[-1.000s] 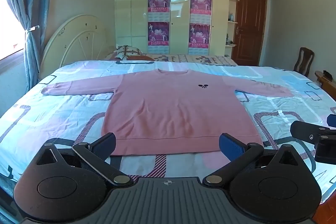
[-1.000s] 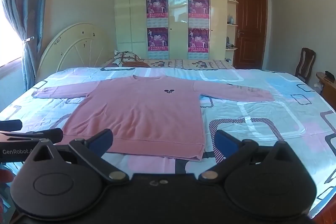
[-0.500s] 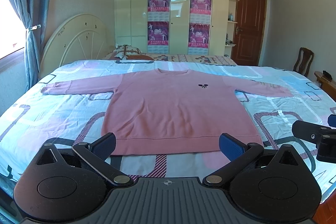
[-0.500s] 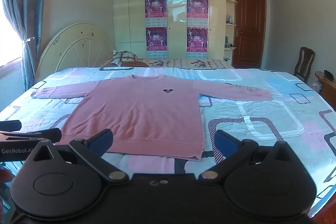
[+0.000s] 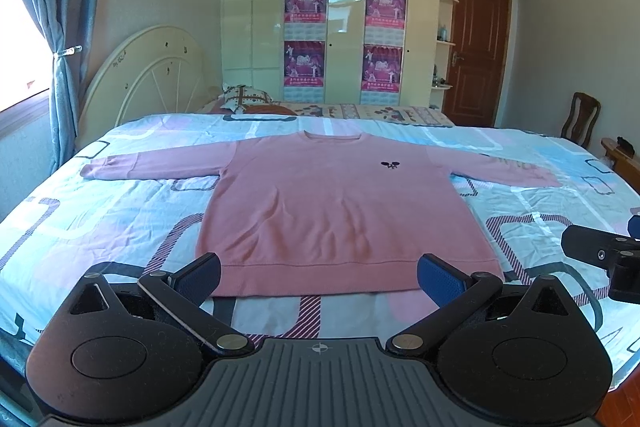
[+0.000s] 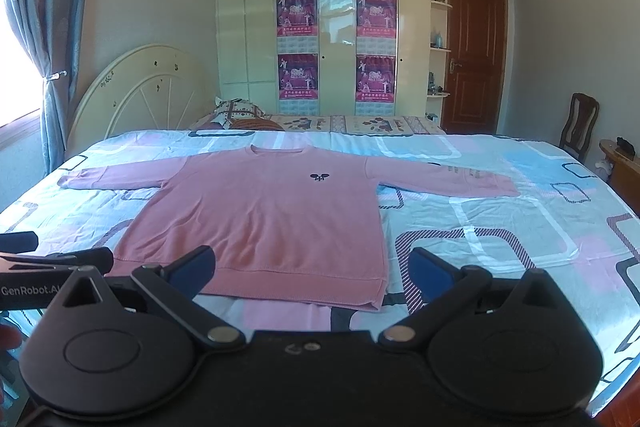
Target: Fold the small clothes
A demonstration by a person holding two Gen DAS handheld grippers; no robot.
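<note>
A pink long-sleeved sweater [image 5: 332, 211] lies flat and face up on the bed, both sleeves spread out sideways, hem toward me, a small dark logo on its chest. It also shows in the right wrist view [image 6: 264, 215]. My left gripper [image 5: 319, 277] is open and empty, held just short of the hem's middle. My right gripper [image 6: 310, 273] is open and empty, held near the hem's right corner. Each gripper shows at the edge of the other's view: the right one [image 5: 600, 259] and the left one [image 6: 52, 263].
The bed [image 5: 100, 211] has a blue, pink and white patterned cover. A cream headboard [image 5: 148, 75] and pillow [image 5: 244, 97] are at the far left. A wardrobe stands behind, with a brown door [image 5: 476, 55] and a wooden chair [image 5: 580, 119] to the right.
Nothing has visibly changed apart from a slight drift of the right wrist view; both grippers stay open above the near edge of the bed.
</note>
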